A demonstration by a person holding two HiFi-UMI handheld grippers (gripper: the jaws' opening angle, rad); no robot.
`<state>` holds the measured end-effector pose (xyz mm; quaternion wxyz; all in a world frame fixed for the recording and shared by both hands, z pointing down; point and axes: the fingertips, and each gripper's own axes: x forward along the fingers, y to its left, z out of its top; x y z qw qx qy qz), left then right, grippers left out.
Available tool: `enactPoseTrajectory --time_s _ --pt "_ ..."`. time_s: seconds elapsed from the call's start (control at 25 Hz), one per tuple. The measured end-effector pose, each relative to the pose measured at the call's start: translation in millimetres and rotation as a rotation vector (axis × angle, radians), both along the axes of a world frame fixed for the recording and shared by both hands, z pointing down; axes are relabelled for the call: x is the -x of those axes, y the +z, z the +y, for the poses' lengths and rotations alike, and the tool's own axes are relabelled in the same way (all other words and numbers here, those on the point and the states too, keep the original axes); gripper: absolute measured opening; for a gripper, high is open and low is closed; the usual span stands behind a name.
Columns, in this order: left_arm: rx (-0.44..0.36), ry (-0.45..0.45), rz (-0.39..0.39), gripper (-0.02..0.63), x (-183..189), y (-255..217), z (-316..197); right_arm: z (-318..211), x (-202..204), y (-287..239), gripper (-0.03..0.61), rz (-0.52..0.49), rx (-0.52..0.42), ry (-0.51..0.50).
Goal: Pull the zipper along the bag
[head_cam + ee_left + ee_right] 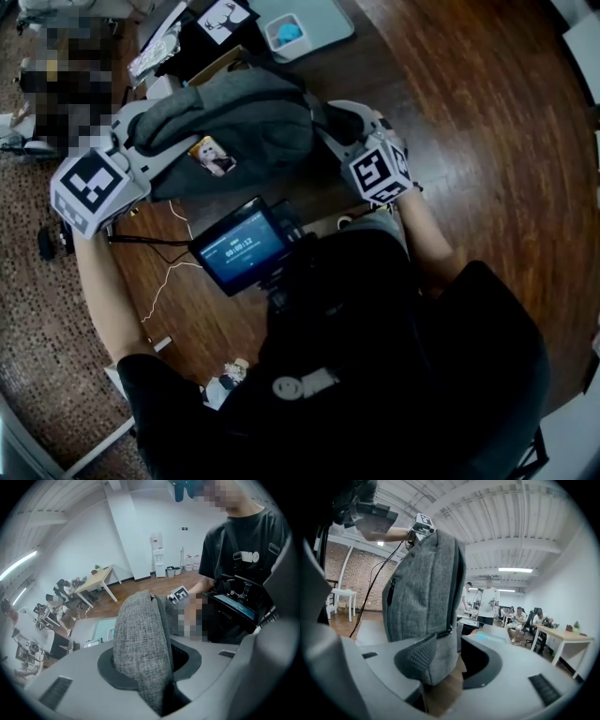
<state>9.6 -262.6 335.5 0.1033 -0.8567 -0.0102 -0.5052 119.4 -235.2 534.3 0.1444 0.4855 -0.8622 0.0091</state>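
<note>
Left gripper [150, 663] pinches the bag [140, 630]; right gripper [450, 660] stands spread about its end. We advise closing squarely on the zipper pull [444, 633] before drawing along.

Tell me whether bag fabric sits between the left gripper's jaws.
Yes, fabric of the grey bag runs down between the jaws of the left gripper.

Head view: wood tabletop [450, 112]; grey tray [323, 19] w/ blue item [289, 32] top centre, deer card [225, 19] left of it. Timer screen [239, 246] mid-frame, white cable [169, 272] lower left. Left gripper view: water dispenser [158, 557] upper centre. Right gripper view: ppl [490, 599] centre bkgd, brick wall [361, 581] left.
</note>
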Motion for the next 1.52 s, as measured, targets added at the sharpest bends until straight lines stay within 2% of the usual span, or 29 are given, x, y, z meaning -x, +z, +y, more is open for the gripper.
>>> enactPoseTrajectory --time_s 0.24,0.4,0.56,0.72,0.96,1.08,1.36,1.52 --pt "0.010 -0.003 0.001 0.143 -1 0 3 6 1 -7 0.196 -0.012 0.020 0.023" --pt "0.005 -0.004 0.004 0.143 -3 0 3 6 -2 -6 0.199 0.016 0.031 0.019" --pt "0.004 0.002 0.002 0.143 -2 -1 4 7 -9 -11 0.201 -0.066 0.044 0.041" --pt "0.006 0.002 0.004 0.143 -3 -1 6 10 -3 -10 0.202 0.024 0.033 0.015" --pt "0.009 -0.002 0.009 0.143 -2 -2 5 -7 2 -6 0.198 0.235 -0.081 0.030" --pt "0.008 0.004 -0.004 0.143 0 -1 5 -13 2 -3 0.195 0.340 -0.158 0.084" --pt "0.022 -0.014 0.016 0.143 1 -3 5 -19 9 -4 0.187 0.342 -0.253 0.182" --pt "0.021 -0.030 -0.018 0.143 8 0 2 -27 7 -2 0.187 0.332 -0.304 0.260"
